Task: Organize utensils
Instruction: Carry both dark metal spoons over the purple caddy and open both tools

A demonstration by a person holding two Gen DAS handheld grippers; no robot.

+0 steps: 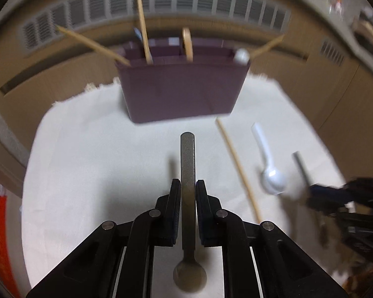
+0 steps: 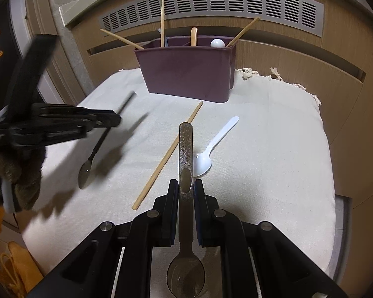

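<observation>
While each of your grippers pinches a metal spoon by its handle, bowl toward the camera, the purple caddy [image 2: 189,74] stands upright at the far edge of the white cloth [image 2: 273,149]. Your left gripper [image 1: 188,188] clamps one spoon [image 1: 187,164]; your right gripper [image 2: 186,188] clamps another [image 2: 185,149]. A wooden chopstick [image 2: 169,154] and white plastic spoon [image 2: 211,149] lie loose on the cloth between them and the caddy, which holds chopsticks and other utensils.

Four chopsticks [image 2: 167,155] — two metal spoons [image 2: 185,149]
</observation>
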